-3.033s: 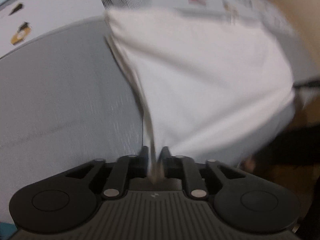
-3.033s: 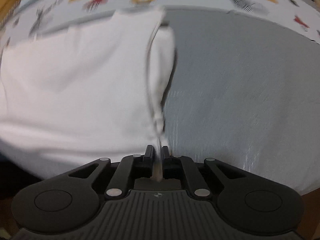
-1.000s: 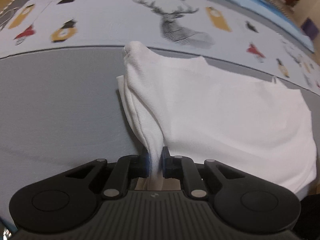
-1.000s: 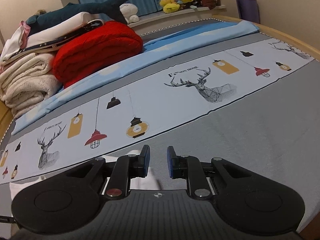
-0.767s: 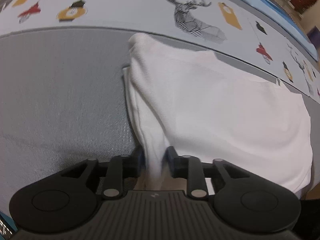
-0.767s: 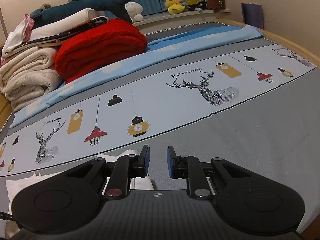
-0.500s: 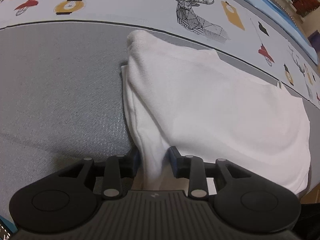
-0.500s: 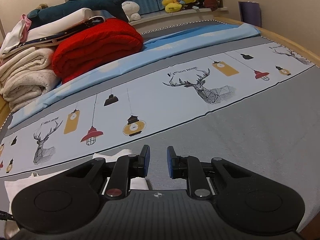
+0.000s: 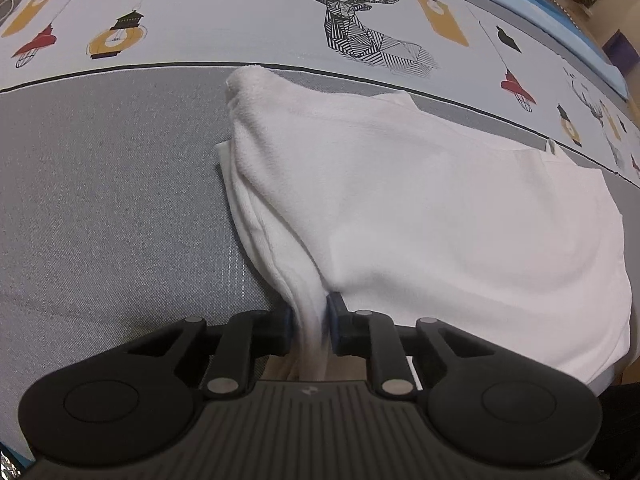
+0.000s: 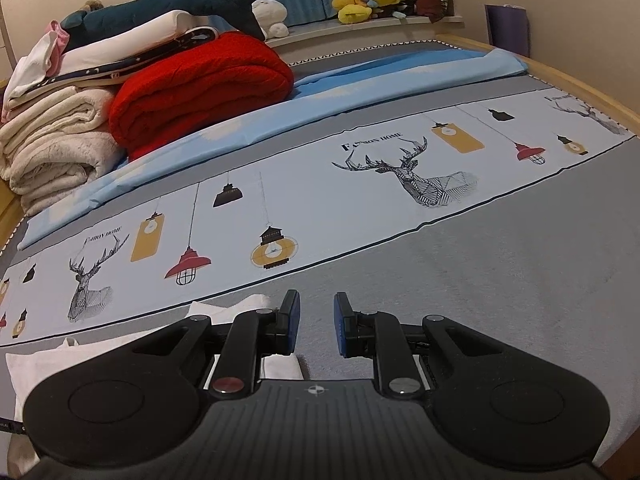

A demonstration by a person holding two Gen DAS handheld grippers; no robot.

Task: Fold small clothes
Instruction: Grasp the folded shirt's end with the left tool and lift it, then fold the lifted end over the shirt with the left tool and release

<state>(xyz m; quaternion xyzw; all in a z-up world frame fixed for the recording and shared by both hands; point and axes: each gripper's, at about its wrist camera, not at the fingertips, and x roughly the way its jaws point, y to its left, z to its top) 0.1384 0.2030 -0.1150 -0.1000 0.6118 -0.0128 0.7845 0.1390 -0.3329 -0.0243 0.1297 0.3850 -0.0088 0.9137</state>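
Closing left tool [image 9: 310, 320] around bunched white garment [image 9: 440, 216], near edge hidden; right tool [image 10: 316, 322] released, empty.

Left gripper [image 9: 309, 320]: low centre of the left wrist view, angled steeply downward. Its jaws are closing, with a bunched fold of white cloth [image 9: 440, 208] running between the pads; the pads bear on the fold from both sides.

Right gripper [image 10: 316, 328]: low centre of the right wrist view, tilted partly downward. Its jaws stand a little apart, blue pads facing, nothing between them.
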